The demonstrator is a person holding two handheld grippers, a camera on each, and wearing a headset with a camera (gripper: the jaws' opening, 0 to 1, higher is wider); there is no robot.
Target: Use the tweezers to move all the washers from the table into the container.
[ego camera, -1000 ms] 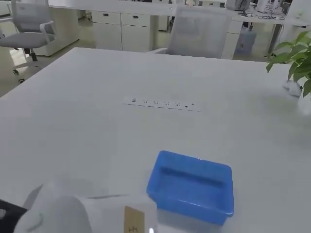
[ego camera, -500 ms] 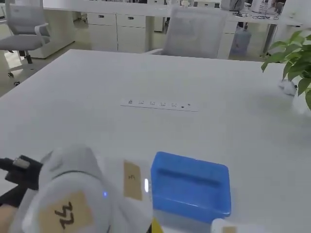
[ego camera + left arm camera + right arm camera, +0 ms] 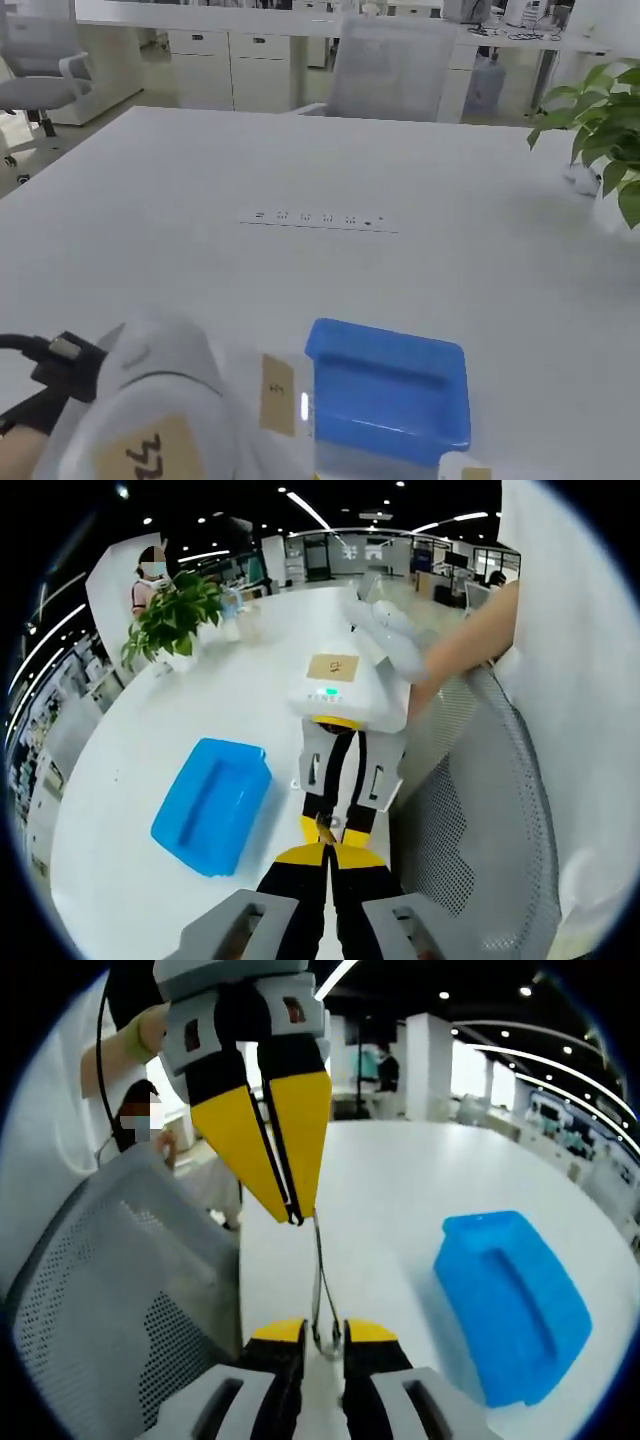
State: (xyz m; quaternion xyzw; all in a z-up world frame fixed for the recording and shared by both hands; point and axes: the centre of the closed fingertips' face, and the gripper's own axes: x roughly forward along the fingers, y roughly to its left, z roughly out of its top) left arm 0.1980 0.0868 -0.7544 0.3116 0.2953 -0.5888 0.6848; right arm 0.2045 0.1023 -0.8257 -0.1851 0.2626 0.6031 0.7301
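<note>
Holding the tweezers (image 3: 318,1280) between both tools, near the counter (image 3: 300,270) edge; this looks like a regrip or handover. The left gripper (image 3: 292,1212) has its jaws pressed together on one end. The right gripper (image 3: 324,1340) has its jaws drawn to a narrow gap, pinching the other end. The blue container (image 3: 515,1300) sits on the counter just beside them. I cannot make out any washers. Judgement: settle one firm hold across both tweezer arms, mid-length, so that squeezing closes the tips. Only then release the other end, with the tips pointing forward.
</note>
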